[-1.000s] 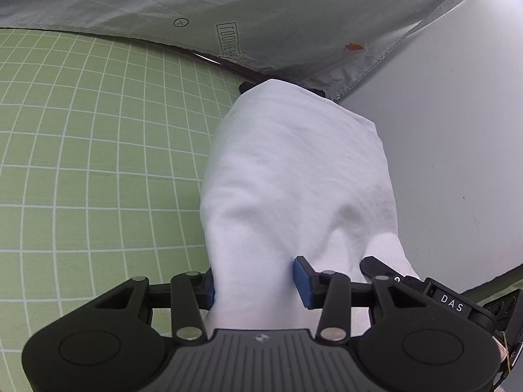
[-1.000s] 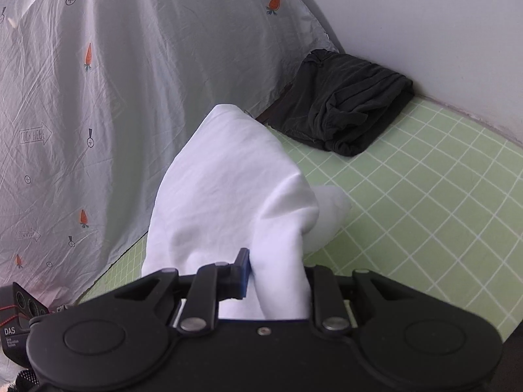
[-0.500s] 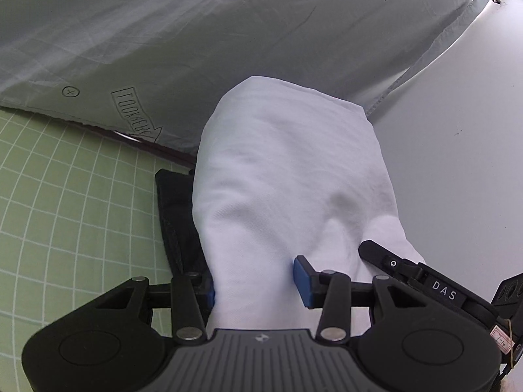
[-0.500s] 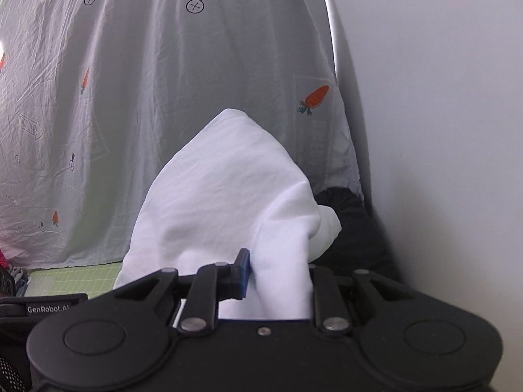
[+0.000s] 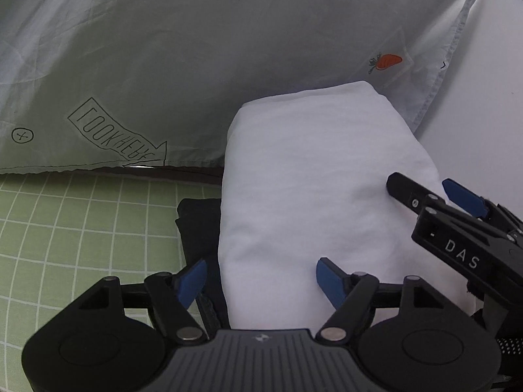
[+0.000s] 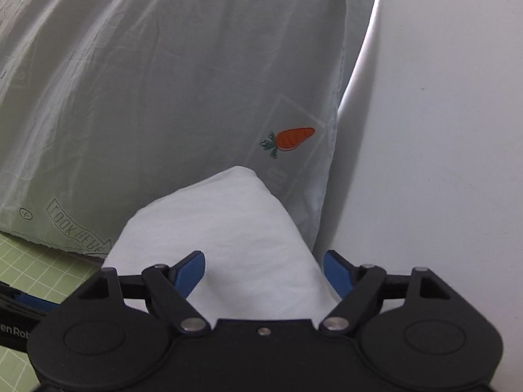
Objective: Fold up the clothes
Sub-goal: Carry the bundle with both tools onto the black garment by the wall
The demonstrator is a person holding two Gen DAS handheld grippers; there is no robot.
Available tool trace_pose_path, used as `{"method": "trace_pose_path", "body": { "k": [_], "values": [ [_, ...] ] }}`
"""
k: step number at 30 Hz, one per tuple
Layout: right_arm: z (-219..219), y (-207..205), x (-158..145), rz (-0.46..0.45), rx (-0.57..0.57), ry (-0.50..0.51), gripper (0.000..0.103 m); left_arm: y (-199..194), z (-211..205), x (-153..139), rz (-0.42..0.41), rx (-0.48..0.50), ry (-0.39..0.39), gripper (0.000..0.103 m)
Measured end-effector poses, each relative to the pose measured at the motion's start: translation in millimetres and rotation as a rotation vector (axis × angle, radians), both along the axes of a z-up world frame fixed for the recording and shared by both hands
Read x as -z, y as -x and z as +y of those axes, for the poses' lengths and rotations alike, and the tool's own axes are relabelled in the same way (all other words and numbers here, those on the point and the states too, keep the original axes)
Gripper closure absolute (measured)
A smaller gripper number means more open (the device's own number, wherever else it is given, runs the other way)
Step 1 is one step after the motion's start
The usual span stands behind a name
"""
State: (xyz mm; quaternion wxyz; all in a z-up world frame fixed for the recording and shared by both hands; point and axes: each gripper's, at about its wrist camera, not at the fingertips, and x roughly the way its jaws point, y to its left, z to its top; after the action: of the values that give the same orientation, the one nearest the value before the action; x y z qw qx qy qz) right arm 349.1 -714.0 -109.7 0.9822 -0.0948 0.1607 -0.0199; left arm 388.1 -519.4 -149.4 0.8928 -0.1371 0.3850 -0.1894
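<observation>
"DAS" on right tongs (image 5: 457, 215); mirrored "LOOK HERE" on sheet (image 5: 228, 49)

— What does your right wrist camera show you?
— Your right gripper (image 6: 264, 269) has its blue fingers (image 6: 191, 269) spread apart, with the folded white garment (image 6: 215, 238) lying between them.
— And behind it?
— A pale sheet (image 6: 163, 98) with a carrot print (image 6: 289, 138), a white wall (image 6: 441, 130), and green checked bedding (image 6: 36, 271) at your left.
</observation>
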Motion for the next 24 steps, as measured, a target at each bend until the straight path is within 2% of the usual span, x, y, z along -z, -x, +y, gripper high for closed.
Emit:
{"method": "trace_pose_path", "body": {
  "k": [4, 8, 12, 15, 18, 21, 23, 24],
  "values": [
    [-8, -17, 24, 0.068, 0.013, -0.006, 0.024, -9, 4, 10, 0.037, -0.001, 0.011, 0.015],
    [-6, -17, 19, 0.088, 0.022, -0.020, 0.024, 1, 1, -5, -0.017, -0.004, -0.063, 0.016],
    [6, 3, 3, 0.085, 0.044, -0.024, 0.019, 25, 12, -37, -0.088, -0.005, -0.066, 0.016],
    [15, 35, -17, 0.086, 0.077, -0.098, 0.015, 59, 25, -70, -0.184, -0.010, -0.092, 0.015],
    [26, 81, -39, 0.057, 0.130, -0.142, 0.001, 104, 41, -104, -0.309, -0.001, -0.106, 0.003],
    [42, 128, -56, 0.028, 0.144, -0.149, 0.001, 153, 55, -130, -0.426, 0.032, -0.119, 0.000],
    [52, 155, -62, 0.063, 0.126, -0.169, 0.000, 185, 61, -140, -0.480, 0.070, -0.128, 0.000],
    [57, 168, -65, 0.084, 0.116, -0.183, 0.000, 199, 62, -144, -0.479, 0.090, -0.135, 0.000]
  ]
}}
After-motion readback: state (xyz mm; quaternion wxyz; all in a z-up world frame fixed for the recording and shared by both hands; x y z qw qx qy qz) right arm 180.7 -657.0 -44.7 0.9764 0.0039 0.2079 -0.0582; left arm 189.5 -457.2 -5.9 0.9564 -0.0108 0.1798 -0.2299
